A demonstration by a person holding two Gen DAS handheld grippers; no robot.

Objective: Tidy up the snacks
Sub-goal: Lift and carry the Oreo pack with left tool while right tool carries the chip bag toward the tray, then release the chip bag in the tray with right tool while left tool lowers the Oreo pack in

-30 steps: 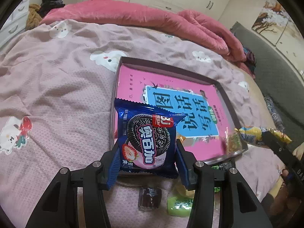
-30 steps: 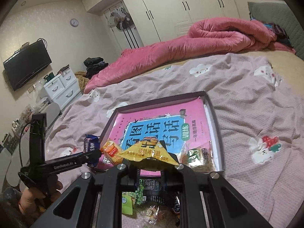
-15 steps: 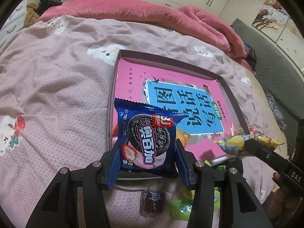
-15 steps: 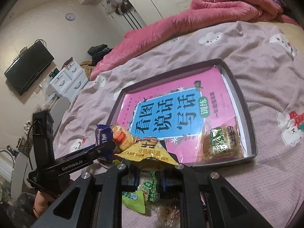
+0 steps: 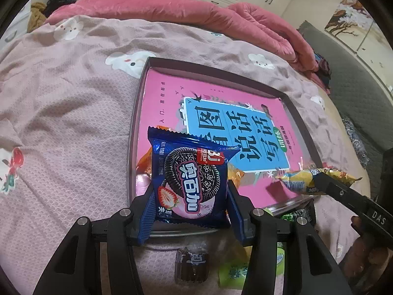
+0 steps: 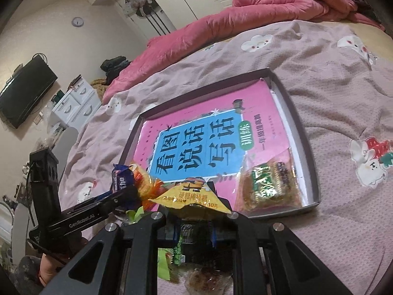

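Note:
My left gripper [image 5: 190, 204] is shut on a blue cookie packet [image 5: 189, 177], held upright over the near left corner of a dark tray [image 5: 137, 113]. A pink book [image 5: 221, 113] lines the tray. An orange packet [image 5: 143, 163] lies in the tray behind the blue one. My right gripper [image 6: 194, 211] is shut on a yellow candy packet [image 6: 189, 198], low over the tray's near edge [image 6: 280, 211]. The left wrist view shows that yellow packet [image 5: 299, 178] by the tray's near right corner. A clear packet with a green label [image 6: 267, 184] lies in that corner.
Loose snacks lie on the bedspread in front of the tray: a green packet [image 5: 233, 270], a dark brown sweet [image 5: 191, 263]. A pink quilt [image 5: 172, 9] is heaped at the back. White drawers [image 6: 73, 105] and a TV [image 6: 24, 91] stand left of the bed.
My right gripper has sunk with the yellow packet and come in over the tray's near edge. The left gripper and its blue packet have stayed put.

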